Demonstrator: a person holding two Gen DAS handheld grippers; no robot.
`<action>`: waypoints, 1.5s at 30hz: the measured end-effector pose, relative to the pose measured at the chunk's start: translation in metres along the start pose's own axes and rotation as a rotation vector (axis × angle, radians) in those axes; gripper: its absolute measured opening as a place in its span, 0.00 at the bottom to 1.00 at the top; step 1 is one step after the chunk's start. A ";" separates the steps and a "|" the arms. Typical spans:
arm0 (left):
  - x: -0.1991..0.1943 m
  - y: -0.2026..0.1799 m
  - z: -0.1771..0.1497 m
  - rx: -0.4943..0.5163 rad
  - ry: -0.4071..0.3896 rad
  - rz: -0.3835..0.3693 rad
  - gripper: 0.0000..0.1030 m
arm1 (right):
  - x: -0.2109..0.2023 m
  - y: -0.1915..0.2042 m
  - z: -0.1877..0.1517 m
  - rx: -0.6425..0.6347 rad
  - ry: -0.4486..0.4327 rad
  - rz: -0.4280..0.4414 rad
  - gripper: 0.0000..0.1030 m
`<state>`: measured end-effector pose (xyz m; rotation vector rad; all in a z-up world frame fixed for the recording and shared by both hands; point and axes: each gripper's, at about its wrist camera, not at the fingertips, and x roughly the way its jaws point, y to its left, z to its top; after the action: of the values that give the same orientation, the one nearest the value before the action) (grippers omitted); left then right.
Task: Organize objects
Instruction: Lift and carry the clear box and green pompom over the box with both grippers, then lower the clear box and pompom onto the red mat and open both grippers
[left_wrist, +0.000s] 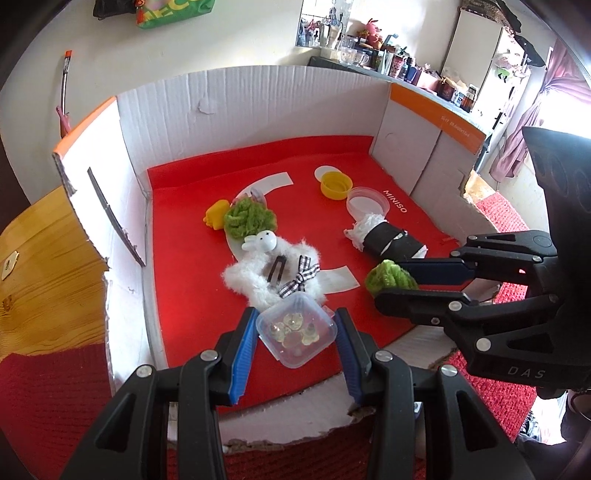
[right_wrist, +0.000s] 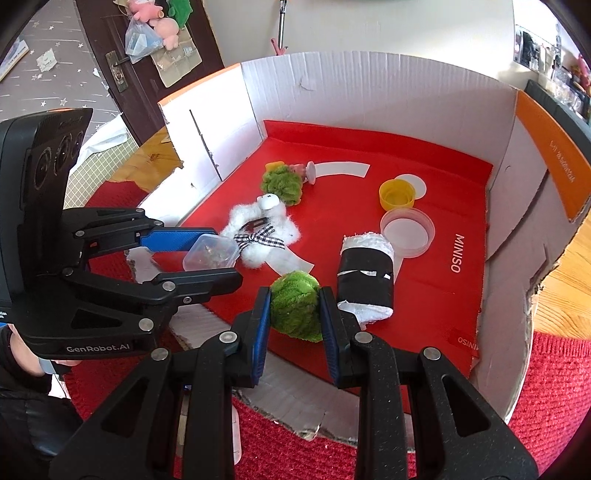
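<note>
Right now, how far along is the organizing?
Done: nothing visibly sorted; no target spot shows. In hand: left gripper clamps the clear lidded box; right gripper squeezes a green fuzzy ball. Left loose on the red mat: second green ball, white fluffy bunny scrunchie, yellow cap, clear lid, black-wrapped roll.

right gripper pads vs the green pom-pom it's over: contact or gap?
Touching. The right wrist view shows both blue pads of the right gripper pressed against the sides of the green pom-pom, no gap either side.
</note>
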<state>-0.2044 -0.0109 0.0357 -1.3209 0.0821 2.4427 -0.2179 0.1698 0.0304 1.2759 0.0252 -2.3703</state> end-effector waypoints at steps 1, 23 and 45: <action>0.000 0.000 0.000 -0.001 0.001 0.000 0.42 | 0.001 -0.001 0.000 0.001 0.002 0.000 0.24; 0.012 0.010 0.012 -0.025 -0.002 0.009 0.42 | 0.003 -0.013 0.005 0.001 -0.024 -0.104 0.24; 0.016 0.014 0.017 -0.058 -0.009 0.027 0.43 | 0.001 -0.021 0.006 0.022 -0.026 -0.160 0.24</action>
<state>-0.2310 -0.0156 0.0306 -1.3410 0.0274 2.4914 -0.2311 0.1873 0.0287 1.2968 0.0966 -2.5288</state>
